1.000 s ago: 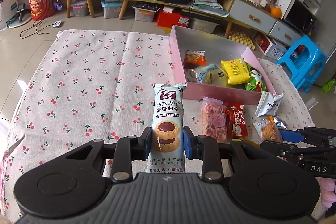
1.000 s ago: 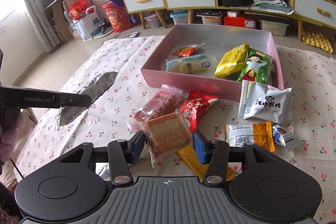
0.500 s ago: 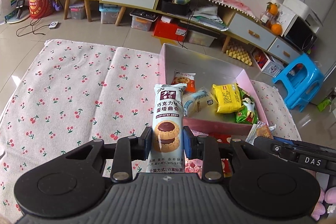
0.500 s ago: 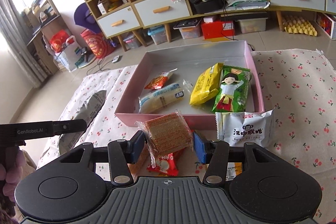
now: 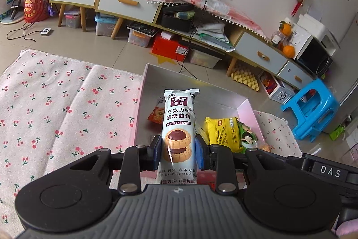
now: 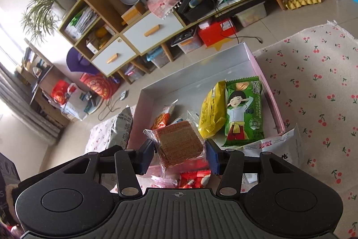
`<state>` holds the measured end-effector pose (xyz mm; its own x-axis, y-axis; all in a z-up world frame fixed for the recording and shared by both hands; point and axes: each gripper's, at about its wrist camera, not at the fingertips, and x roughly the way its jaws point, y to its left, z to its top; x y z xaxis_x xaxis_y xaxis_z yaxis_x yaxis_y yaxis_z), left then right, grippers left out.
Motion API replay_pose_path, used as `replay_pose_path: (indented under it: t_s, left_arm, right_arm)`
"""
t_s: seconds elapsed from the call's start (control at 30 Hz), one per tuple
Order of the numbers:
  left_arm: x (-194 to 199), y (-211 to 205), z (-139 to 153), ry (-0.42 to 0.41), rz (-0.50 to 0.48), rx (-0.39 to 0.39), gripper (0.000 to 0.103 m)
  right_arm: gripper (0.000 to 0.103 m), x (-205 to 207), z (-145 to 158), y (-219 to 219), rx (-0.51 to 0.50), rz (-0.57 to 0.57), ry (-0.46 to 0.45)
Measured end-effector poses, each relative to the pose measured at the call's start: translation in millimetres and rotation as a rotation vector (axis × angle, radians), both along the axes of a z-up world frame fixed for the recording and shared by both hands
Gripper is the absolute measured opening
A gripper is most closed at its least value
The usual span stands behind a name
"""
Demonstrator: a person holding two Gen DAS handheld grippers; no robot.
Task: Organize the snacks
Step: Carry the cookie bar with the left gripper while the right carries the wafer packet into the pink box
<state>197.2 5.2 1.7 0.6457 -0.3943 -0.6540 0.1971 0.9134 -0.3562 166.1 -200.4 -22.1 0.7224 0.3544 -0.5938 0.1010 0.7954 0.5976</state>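
Observation:
My left gripper [image 5: 178, 150] is shut on a tall white cookie packet [image 5: 179, 127] printed with chocolate tarts, held upright over the near left part of the pink box [image 5: 143, 91]. My right gripper [image 6: 180, 152] is shut on a clear-wrapped brown wafer square [image 6: 179, 142], held over the box's near wall [image 6: 134, 122]. Inside the box lie a yellow packet [image 6: 211, 109], a green packet with a girl [image 6: 242, 109] and an orange snack bag [image 6: 163, 118]. The cookie packet's silver back [image 6: 119, 129] shows at the left in the right wrist view.
A white snack bag [image 6: 279, 147] leans outside the box's near right corner, with red packets [image 6: 192, 178] under my right gripper. The cherry-print cloth [image 5: 56, 109] covers the table. Beyond stand a blue stool [image 5: 313, 109] and low cabinets [image 5: 125, 1].
Both grippers have moved forward toward the pink box with their snacks still held. The right gripper has rolled, so its view now tilts. The loose snacks in front have slid below the frame.

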Motion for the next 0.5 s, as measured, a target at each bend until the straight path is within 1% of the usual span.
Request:
replay_pose_path:
  t_s: [0.2,0.37,0.43,0.5]
  left_arm:
    - [17.9,-16.4,1.1,-0.028,-0.035,0.054,0.028]
    - [33.7,-24.4,-3.7,-0.026,-0.033,0.063,0.028]
    - [37.3,-28.1,-5.7,-0.017,-0.040,0.062,0.028]
    - [39.1,-32.7,-6.7,-0.020,-0.053,0.080,0.028]
  right_arm:
    - [0.049,12.6,-9.7,10.7,-0.004,0.027,0.014]
    - [0.050,22.3,-18.1,19.5,-0.032,0.050,0.033]
    - [0.050,25.4,-21.5,20.2,-0.030,0.055,0.035]
    - [0.050,27.5,-23.7,20.3,-0.024,0.059,0.038]
